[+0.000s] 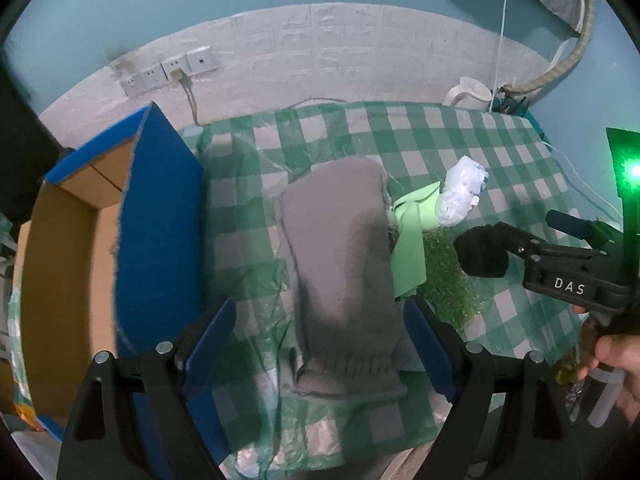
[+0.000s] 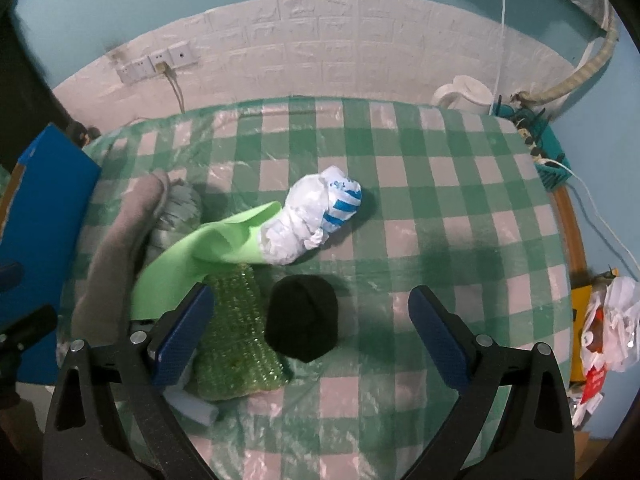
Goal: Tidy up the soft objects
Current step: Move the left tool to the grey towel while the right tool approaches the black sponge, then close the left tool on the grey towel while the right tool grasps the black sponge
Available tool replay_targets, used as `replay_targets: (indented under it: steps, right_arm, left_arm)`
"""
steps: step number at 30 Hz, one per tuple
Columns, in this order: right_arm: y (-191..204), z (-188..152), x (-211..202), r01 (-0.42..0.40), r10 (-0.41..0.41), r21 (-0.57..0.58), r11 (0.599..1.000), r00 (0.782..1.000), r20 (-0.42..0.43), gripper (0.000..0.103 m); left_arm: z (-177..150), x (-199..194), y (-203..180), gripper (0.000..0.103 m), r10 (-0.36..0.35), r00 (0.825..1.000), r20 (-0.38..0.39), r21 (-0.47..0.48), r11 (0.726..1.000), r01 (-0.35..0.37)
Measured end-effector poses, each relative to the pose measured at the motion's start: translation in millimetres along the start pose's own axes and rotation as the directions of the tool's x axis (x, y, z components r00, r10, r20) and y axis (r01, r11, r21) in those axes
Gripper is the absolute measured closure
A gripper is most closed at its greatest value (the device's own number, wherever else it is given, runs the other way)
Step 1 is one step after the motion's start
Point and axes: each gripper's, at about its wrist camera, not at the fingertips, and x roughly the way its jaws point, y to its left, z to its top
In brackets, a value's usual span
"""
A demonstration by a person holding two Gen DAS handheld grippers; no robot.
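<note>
Your left gripper (image 1: 320, 344) is spread wide around the grey sock (image 1: 340, 264) lying on the checked tablecloth (image 2: 440, 200); your right gripper (image 2: 310, 332) gapes around the black beanie (image 2: 302, 316)

Both wrist views close above checked table (image 1: 500, 148)

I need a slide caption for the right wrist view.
Open right gripper hovers around a black beanie on the checked tablecloth.

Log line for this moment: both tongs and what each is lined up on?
left tongs: open, astride grey sock | right tongs: open, astride black beanie | box: left of table
</note>
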Motion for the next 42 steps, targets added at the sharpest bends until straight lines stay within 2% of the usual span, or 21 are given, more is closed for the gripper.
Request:
replay_targets:
  steps: [9,18,21,24,25,29,34,35,39,42]
  right_arm:
    - [-0.2,-3.2,30.7,0.014,-0.015,-0.039,0.999,0.999,-0.049,0.006]
    - [-2.4,-8.9,52.8,-0.009,0.004,-0.043,0.999,0.995,-0.097,0.018]
    - [0.9,-9.9,58.9,-0.027,0.021,-0.05,0.998,0.993,-0.115,0.027]
    - [4.5,-13.9,64.6,-0.036,0.026,-0.066,0.997,0.989,-0.142,0.041]
    - [5.5,-15.2,66.0,-0.046,0.035,-0.072,0.996,0.988,-0.151,0.054]
    - [5.1,-16.3,63.5,-0.065,0.055,-0.062,0.996,0.987,-0.149,0.06]
    - [9.3,-16.7,57.0,-0.073,0.064,-0.062,0.995,0.988,-0.142,0.061]
    - [9.5,-16.6,55.7,-0.076,0.068,-0.056,0.996,0.988,-0.14,0.061]
    - [11.1,-16.5,49.2,-0.081,0.075,-0.041,0.996,0.988,-0.134,0.061]
    - [12.0,-18.1,44.3,-0.086,0.081,-0.039,0.996,0.989,-0.128,0.061]
  left_arm:
    - [4.9,27.7,0.3,0.016,-0.053,0.997,-0.062,-0.057,0.997,0.049]
    - [5.6,47.2,-4.6,0.016,-0.031,0.994,-0.101,-0.043,0.999,0.026]
    - [5.1,51.1,-7.3,0.016,-0.02,0.994,-0.107,-0.031,0.999,0.017]
    - [4.7,54.2,-9.2,0.016,-0.018,0.993,-0.113,-0.025,1.0,0.015]
    - [4.6,55.3,-9.9,0.016,-0.017,0.993,-0.115,-0.024,1.0,0.015]
    - [3.8,59.0,-13.4,0.016,-0.009,0.992,-0.125,-0.016,1.0,0.007]
    - [0.9,68.4,-16.3,0.016,0.033,0.989,-0.143,0.02,0.999,-0.031]
    - [0.1,70.2,-16.8,0.017,0.033,0.989,-0.147,0.018,0.999,-0.031]
    - [-3.2,73.2,-9.7,0.033,-0.014,0.989,-0.15,-0.01,1.0,0.012]
    - [-4.5,70.4,-5.6,0.039,-0.047,0.989,-0.143,-0.023,0.999,0.045]
